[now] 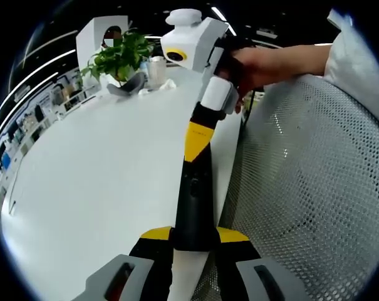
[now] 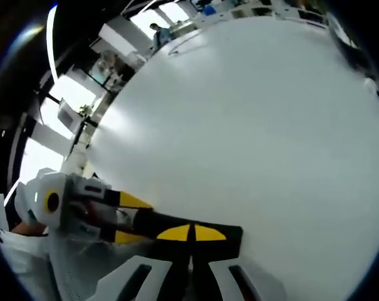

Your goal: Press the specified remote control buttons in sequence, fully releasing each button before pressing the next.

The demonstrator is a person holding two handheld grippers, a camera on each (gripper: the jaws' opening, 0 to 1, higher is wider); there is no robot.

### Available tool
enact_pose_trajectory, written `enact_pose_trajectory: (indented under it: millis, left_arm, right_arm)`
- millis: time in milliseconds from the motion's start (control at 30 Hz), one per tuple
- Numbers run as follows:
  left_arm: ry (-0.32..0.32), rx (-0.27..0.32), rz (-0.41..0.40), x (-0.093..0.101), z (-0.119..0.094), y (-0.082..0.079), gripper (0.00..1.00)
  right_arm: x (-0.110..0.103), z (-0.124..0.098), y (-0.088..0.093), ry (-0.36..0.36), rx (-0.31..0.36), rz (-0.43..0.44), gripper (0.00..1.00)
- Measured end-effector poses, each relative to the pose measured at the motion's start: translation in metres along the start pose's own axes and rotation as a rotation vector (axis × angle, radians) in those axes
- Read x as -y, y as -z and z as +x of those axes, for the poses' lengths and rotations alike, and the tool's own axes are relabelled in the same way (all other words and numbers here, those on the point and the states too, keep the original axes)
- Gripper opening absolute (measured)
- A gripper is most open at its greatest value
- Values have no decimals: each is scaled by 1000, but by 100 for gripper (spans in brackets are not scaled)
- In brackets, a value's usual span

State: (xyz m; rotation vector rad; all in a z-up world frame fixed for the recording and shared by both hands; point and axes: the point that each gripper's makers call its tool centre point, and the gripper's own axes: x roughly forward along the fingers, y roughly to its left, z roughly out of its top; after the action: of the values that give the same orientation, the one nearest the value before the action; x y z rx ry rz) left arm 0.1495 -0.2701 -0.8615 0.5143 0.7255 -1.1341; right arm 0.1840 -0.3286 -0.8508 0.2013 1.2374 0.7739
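Remote control [image 1: 193,200], a dark bar above the white table [image 1: 101,182], is being clamped near its end by the left gripper [image 1: 194,238] in the left gripper view, while the right gripper [image 1: 195,147], jaws together, is being touched to its far part. In the right gripper view, the right gripper [image 2: 192,233] is being shown closed and empty, tips against the remote; each press is probably best being made squarely and then lifted fully clear.
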Motion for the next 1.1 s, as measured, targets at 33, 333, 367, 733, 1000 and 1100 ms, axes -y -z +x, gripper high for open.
enact_pose_trajectory:
  millis: [33, 333, 367, 733, 1000, 1100]
  left_arm:
    - [0, 0, 0, 0, 0, 0, 24]
    - [0, 0, -1, 0, 0, 0, 24]
    - [0, 0, -1, 0, 0, 0, 24]
    - [0, 1, -1, 0, 0, 0, 25]
    - [0, 1, 0, 0, 0, -1, 25]
    - [0, 1, 0, 0, 0, 0, 25]
  right_arm:
    - [-1, 0, 1, -2, -7, 3, 0]
    - [-10, 1, 7, -46, -51, 23, 0]
    - [-11, 2, 9, -52, -67, 27, 0]
    - [-12, 2, 11, -60, -70, 39, 0]
    - [-11, 2, 11, -66, -70, 53, 0]
    - [-11, 3, 11, -63, -69, 42, 0]
